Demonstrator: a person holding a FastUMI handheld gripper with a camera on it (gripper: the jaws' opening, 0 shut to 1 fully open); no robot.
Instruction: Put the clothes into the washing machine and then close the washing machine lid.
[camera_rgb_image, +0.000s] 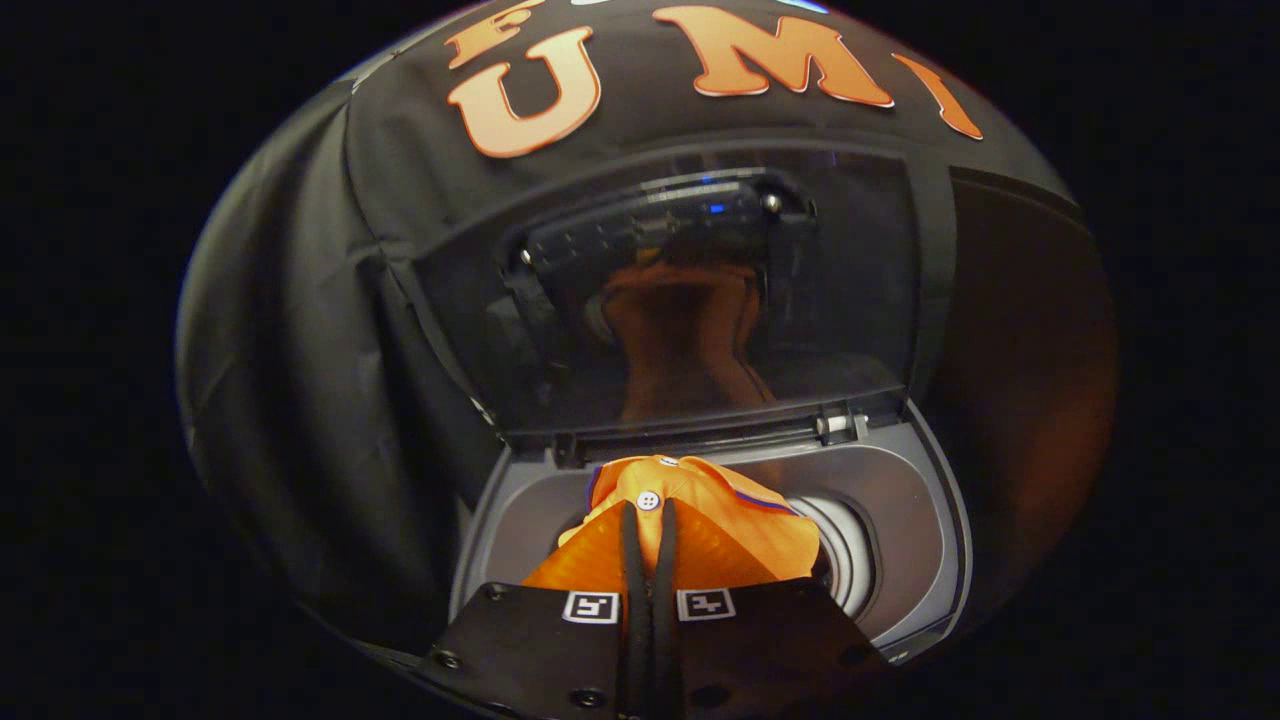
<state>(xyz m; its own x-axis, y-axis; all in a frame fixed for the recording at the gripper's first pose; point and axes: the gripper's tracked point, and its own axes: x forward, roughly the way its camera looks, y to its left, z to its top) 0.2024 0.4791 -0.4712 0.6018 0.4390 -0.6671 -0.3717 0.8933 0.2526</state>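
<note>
Over washer (915, 500), tool (650, 525) (pinching shirt (720, 520))

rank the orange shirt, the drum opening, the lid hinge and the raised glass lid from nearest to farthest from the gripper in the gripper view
1. orange shirt: pinched between the closed fingers of the gripper.
2. drum opening: just beyond the shirt, to its right, below the fingers.
3. lid hinge: at the tub's back edge.
4. raised glass lid: standing open behind the hinge, farthest.

No readable text or numbers; the claw (650, 520) bears two square coded marker tags (590, 606), no words.
</note>
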